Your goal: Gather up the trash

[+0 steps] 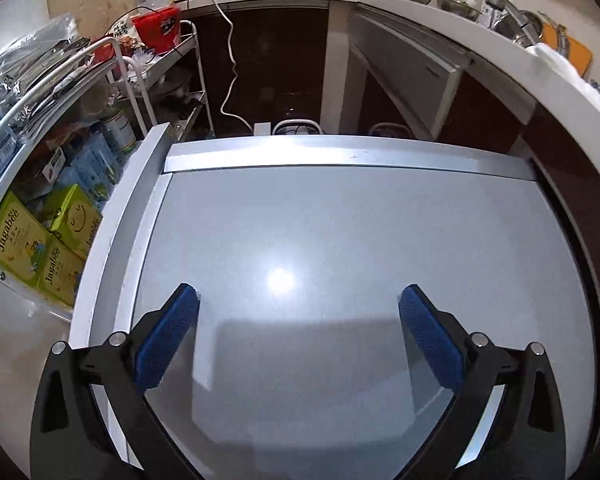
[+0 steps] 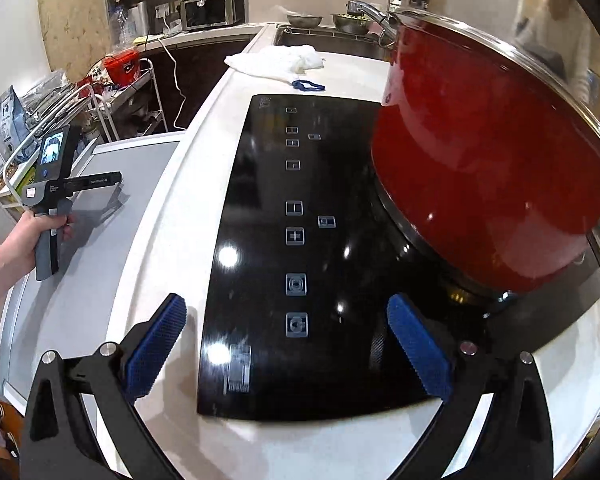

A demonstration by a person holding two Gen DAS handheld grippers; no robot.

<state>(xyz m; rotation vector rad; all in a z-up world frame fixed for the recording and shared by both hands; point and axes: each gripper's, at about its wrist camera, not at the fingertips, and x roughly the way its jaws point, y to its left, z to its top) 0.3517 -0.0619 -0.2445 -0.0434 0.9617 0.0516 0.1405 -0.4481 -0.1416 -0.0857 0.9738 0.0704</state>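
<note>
Search step: left gripper point(image 1: 299, 308) and right gripper point(image 2: 287, 318) both spread wide, empty; next, approach the crumpled white wad point(image 2: 275, 62) far along the counter point(image 2: 172, 216)

My right gripper point(image 2: 286, 334) hung wide open at the bottom of the frame over the black cooktop point(image 2: 300, 256). A red pot point(image 2: 488, 168) filled the right. At mid-left my hand point(image 2: 28, 240) held the left gripper point(image 2: 56, 188).

Left gripper point(image 1: 299, 334): jaws spread wide, nothing between them. Right gripper point(image 2: 287, 340): jaws likewise wide, unloaded. Person's left hand point(image 2: 28, 236) wraps the left gripper's handle.
</note>
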